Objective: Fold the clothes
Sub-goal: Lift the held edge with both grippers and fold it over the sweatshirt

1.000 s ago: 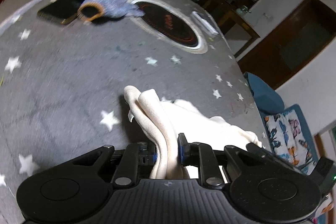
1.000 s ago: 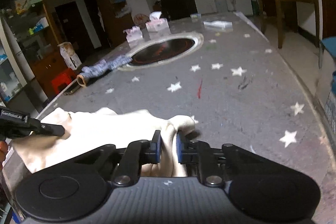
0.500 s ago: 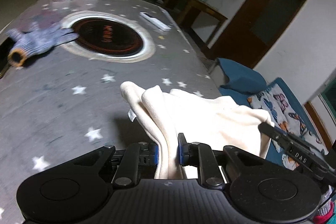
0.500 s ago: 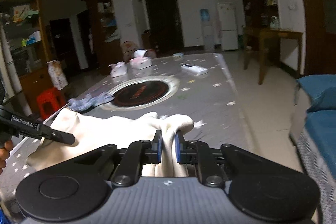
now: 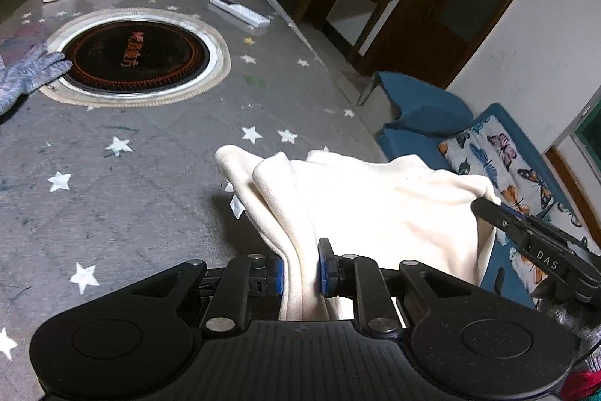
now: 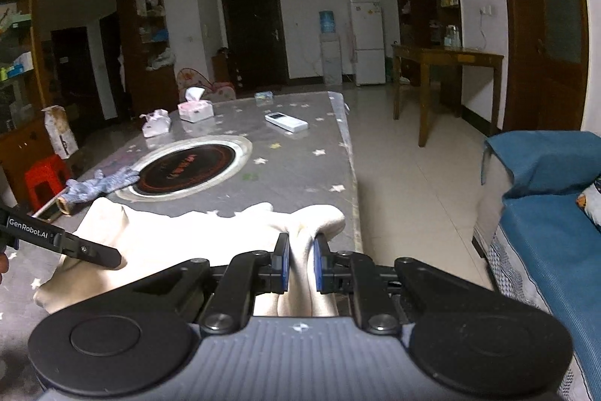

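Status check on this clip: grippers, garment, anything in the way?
Left gripper and right gripper both shut on the cream fleece garment. Garment bunched, stretched between them over the star-patterned grey table. Blue knit glove lies beyond, apart.

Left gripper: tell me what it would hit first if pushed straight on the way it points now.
The left gripper is shut on the cream garment, so that cloth leads. Beyond it, probably the grey star-patterned table, short of the round cooktop; depth is uncertain.

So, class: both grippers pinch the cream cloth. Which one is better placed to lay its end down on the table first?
Left gripper: its cream cloth end hangs over the grey starred table; the right gripper sits at the table's edge.
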Demonstrator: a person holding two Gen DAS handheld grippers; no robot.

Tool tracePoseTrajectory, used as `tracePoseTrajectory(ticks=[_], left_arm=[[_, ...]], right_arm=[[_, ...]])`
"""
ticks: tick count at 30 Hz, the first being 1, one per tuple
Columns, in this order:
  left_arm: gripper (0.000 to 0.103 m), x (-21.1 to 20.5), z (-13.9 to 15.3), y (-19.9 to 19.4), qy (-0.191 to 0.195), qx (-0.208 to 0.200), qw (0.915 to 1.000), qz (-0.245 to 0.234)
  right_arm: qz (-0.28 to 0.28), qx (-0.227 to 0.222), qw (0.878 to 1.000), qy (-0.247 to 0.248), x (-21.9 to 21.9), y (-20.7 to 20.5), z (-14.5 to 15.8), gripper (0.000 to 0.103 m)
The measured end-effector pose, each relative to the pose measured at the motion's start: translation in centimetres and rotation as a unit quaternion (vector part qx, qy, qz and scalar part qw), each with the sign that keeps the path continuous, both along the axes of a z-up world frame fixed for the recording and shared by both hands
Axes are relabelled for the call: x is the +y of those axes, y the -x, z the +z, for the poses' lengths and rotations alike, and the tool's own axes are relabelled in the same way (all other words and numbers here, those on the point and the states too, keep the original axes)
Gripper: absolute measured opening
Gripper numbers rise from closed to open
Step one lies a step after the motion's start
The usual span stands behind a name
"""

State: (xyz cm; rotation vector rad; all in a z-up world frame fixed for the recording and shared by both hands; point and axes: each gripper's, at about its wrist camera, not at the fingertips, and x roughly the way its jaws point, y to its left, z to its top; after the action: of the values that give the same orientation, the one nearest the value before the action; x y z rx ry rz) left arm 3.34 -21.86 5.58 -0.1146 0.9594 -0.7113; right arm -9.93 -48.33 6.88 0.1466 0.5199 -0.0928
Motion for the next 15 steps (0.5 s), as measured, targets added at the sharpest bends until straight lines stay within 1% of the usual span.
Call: tracePoseTrajectory(ticks=[7, 8, 11, 13, 15], left_arm=[[0.019, -0.6, -1.6, -0.8, -0.024, 0.009, 0.9997, -0.001], [0.022, -0.6, -1.8, -0.8, -0.028, 0.010, 0.9996, 0.000], [0.026, -0.7, -2.0, -0.8, -0.044, 0.002, 0.9990, -0.002], [0.031, -0.6, -1.9, -0.8, -0.048, -0.001, 0.9988, -0.003], [0.039, -0.4, -1.6, -1.0, -0.051, -0.008, 0.9987, -0.001]], right_arm=[[-0.012, 0.026, 1.000, -0.005, -1.2, -1.8, -2.5, 0.011], [-0.014, 0.030, 0.999, -0.006, -1.3, -2.0, -2.9, 0.011], [-0.020, 0.045, 0.999, -0.009, -1.7, -2.9, -3.8, 0.014], [-0.028, 0.052, 0.998, -0.005, -1.9, -3.2, -4.1, 0.016], [-0.032, 0.052, 0.998, 0.001, -1.9, -3.2, -4.0, 0.018]])
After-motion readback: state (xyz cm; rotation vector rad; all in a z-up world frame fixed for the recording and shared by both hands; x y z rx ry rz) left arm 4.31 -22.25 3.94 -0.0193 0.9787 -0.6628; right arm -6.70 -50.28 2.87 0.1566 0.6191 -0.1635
